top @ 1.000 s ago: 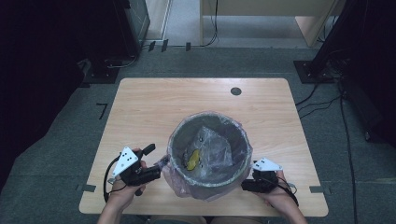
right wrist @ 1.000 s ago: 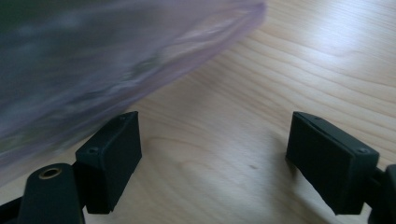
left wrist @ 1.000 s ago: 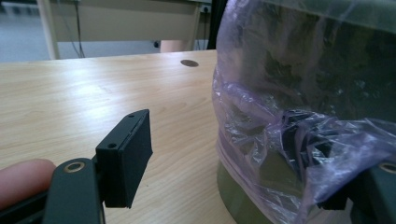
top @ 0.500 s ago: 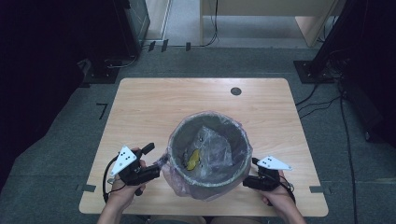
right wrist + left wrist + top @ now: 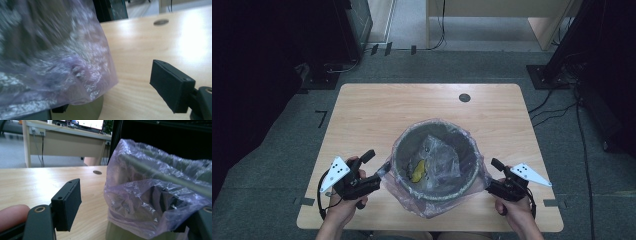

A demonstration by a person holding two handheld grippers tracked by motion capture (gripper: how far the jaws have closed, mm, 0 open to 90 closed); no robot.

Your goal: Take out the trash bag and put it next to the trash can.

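A grey round bin (image 5: pixel 435 192) lined with a thin purple plastic bag (image 5: pixel 409 200) stands at the front middle of the wooden table (image 5: pixel 422 107). Inside lie a yellow scrap (image 5: pixel 417 171) and crumpled clear plastic (image 5: pixel 438 154). My left gripper (image 5: pixel 374 169) is at the bin's left side, open, with the bag's (image 5: pixel 150 192) overhang between its jaws and the far jaw hidden behind the film. My right gripper (image 5: pixel 492 176) is at the bin's right side, open. Its jaws have just been closing a little around the bag's (image 5: pixel 62 62) hanging edge, without pressing on it.
A dark round cable hole (image 5: pixel 464 97) sits in the table's far right part. The front table edge runs just below both hands. Dark cabinets (image 5: pixel 347 30) and a pale desk (image 5: pixel 492 15) stand beyond the table on grey carpet.
My right gripper has lifted a little beside the bin, and its grey plate now shows higher and farther right. The left gripper and the bin have kept still.
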